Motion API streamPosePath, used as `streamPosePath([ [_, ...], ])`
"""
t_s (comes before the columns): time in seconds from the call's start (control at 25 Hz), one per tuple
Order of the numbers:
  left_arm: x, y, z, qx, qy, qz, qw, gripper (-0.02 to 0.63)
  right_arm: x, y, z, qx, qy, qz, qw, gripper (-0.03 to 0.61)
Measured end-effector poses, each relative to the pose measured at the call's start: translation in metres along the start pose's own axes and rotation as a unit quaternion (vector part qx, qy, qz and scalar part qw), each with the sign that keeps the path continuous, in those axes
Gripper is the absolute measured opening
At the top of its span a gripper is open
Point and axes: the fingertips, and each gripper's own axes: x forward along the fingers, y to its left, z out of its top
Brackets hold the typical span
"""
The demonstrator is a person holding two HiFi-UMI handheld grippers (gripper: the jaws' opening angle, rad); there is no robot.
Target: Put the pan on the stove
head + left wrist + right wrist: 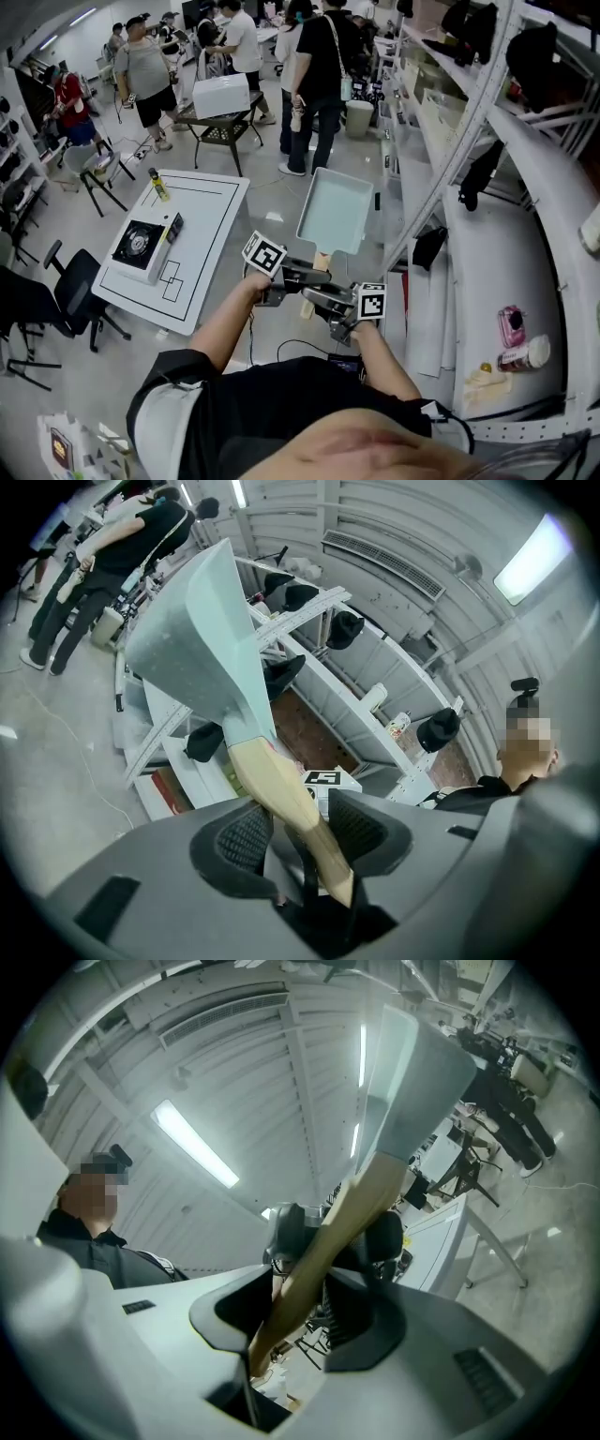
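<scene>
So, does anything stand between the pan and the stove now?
Nothing visible blocks the way. The pan is held in the air right of the table; only a small dark object lies beside the stove on that side. The stove top looks bare.

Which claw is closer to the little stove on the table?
Left. Both clamp the pan handle, right of the stove; the left gripper sits on the stove side, the right gripper beyond.
</scene>
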Motion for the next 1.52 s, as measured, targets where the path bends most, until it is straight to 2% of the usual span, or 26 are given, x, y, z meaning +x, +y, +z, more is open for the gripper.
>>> streamPosePath([
  [0.08,-0.007,0.007,0.006,-0.011,-0.004,-0.006,0.9999,0.195,0.007,-0.008,0.006,0.001,0.0,0.001,1.0,0.173],
  [0.56,-0.021,0.066,0.052,-0.013,-0.015,0.0,0.9998,0.196,0.021,-0.067,0.049,0.006,0.009,0.011,1.0,0.173],
  [0.68,-0.027,0.087,0.074,0.001,-0.019,0.015,0.9997,0.195,0.03,-0.083,0.071,-0.006,0.02,0.03,0.999,0.172],
  [0.8,-0.035,0.108,0.095,-0.017,-0.033,0.018,0.9991,0.196,0.038,-0.107,0.09,-0.001,0.035,0.043,0.998,0.172],
  [1.0,-0.072,0.146,0.132,-0.015,-0.071,0.054,0.9959,0.195,0.07,-0.147,0.119,0.015,0.072,0.074,0.994,0.171],
  [1.24,-0.135,0.182,0.168,-0.029,-0.14,0.11,0.9836,0.196,0.125,-0.18,0.145,0.038,0.137,0.131,0.981,0.173],
  [1.52,-0.217,0.199,0.201,-0.031,-0.231,0.182,0.9552,0.196,0.193,-0.197,0.166,0.057,0.223,0.21,0.95,0.175],
])
